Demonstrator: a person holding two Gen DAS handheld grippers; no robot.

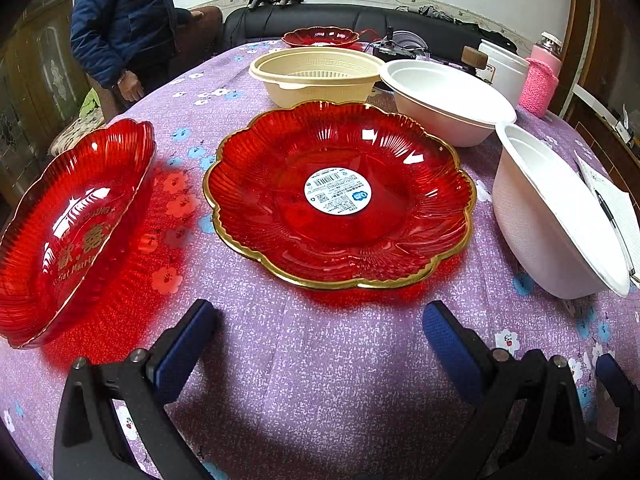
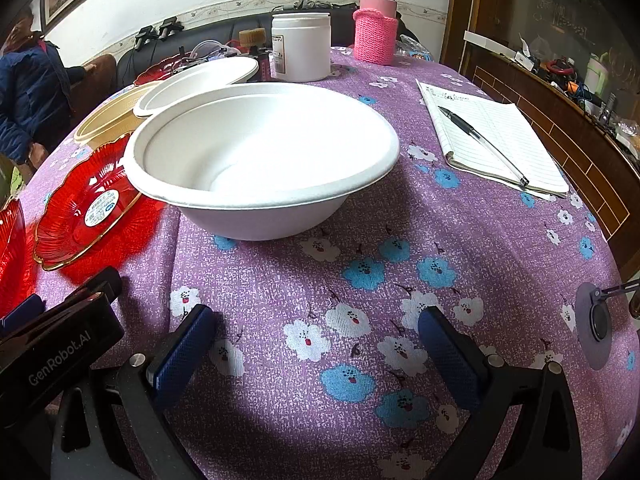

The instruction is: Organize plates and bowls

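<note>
A red gold-rimmed scalloped plate [image 1: 340, 196] with a round label lies straight ahead of my left gripper [image 1: 320, 320], which is open and holds nothing. Left of it a deeper red plate [image 1: 72, 224] with gold lettering sits on the cloth. A cream strainer bowl [image 1: 316, 76] and two white bowls [image 1: 444, 100] [image 1: 556, 216] stand behind and to the right. In the right wrist view the near white bowl [image 2: 260, 156] sits just beyond my right gripper [image 2: 316, 324], open and empty. The second white bowl [image 2: 196, 80] and the labelled red plate [image 2: 88, 204] lie further left.
A purple floral cloth [image 2: 360, 280] covers the round table. A notebook with a pen [image 2: 492, 140], a white jar [image 2: 300, 46] and a pink knitted-sleeve bottle [image 2: 376, 28] stand at the far right. A third red plate [image 1: 320, 36] sits at the back. A person in a blue jacket [image 1: 120, 24] stands far left.
</note>
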